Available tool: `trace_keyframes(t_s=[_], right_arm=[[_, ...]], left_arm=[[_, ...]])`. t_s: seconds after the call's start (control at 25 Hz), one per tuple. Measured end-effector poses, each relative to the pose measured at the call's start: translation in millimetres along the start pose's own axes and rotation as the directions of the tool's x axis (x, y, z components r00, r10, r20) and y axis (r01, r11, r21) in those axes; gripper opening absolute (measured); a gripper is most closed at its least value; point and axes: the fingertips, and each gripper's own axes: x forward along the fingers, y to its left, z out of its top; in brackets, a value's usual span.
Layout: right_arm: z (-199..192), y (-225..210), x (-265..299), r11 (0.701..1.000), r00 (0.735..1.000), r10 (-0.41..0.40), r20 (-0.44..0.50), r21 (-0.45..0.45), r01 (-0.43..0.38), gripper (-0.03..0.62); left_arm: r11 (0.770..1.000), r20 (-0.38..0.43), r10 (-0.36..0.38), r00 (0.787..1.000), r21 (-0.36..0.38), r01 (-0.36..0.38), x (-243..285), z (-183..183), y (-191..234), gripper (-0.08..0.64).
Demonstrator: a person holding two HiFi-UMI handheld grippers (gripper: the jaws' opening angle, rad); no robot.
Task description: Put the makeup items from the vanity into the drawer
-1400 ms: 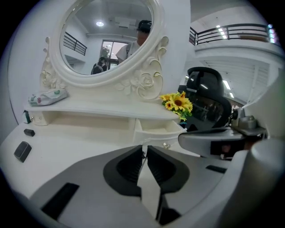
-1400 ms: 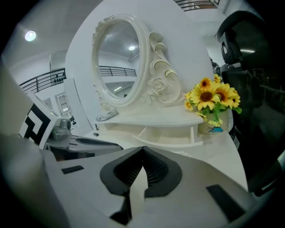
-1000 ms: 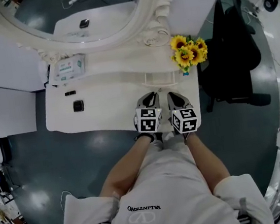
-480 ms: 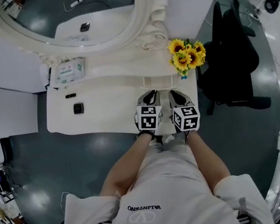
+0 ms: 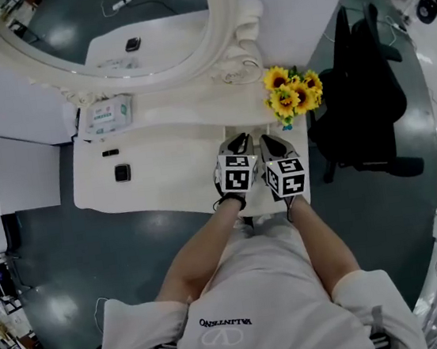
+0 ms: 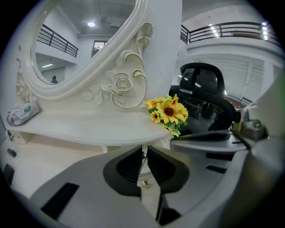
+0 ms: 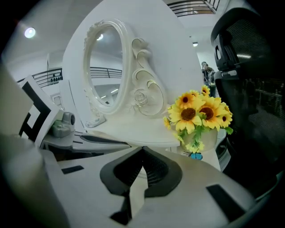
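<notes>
Two grippers sit side by side over the desk's front right edge, neither carrying anything. The left gripper (image 5: pixel 237 143) has its jaws drawn to a thin slit with nothing in it, and the right gripper (image 5: pixel 272 142) has its tips meeting. Low in the left gripper view, a small brass knob (image 6: pixel 144 183) shows just beyond the slit, which I take to be the drawer's pull under the raised shelf at the back right. If so, the step in hand is getting that drawer open. To do it well, the left jaws need to part before they arrive, centre on the knob, close squarely and draw straight back toward the front edge. The right gripper should stay clear of the sunflowers (image 5: pixel 294 94) near the back right corner. The makeup is well apart from both grippers on the desk's (image 5: pixel 177 163) left half: a black compact (image 5: pixel 122 173) near the front, a small dark item (image 5: pixel 110 153) just behind it, and a wipes pack (image 5: pixel 109 114) at the back left under the mirror frame (image 5: pixel 225 33). Against the earlier frame, both grippers have slid from the front edge further in over the desk toward the shelf, jaws unchanged, and the makeup lies where it did.
</notes>
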Motion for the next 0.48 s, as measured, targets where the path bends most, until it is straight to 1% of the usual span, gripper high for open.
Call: trace_keyframes(t_s=[0.32,0.48], right_arm=[[0.7,-10.4,9.6,1.000,1.000,-0.005,-0.017,0.004,0.005,0.011],[-1.0,-12.3,11.7,1.000,1.000,-0.003,-0.018,0.013,0.003,0.012]], left_arm=[[1.000,-0.036,0.013,0.999,-0.001,-0.013,12.0,-2.0,6.8,0.041],[1.000,-0.041,0.013,0.999,0.006,-0.013,16.4,-1.1,6.9,0.043]])
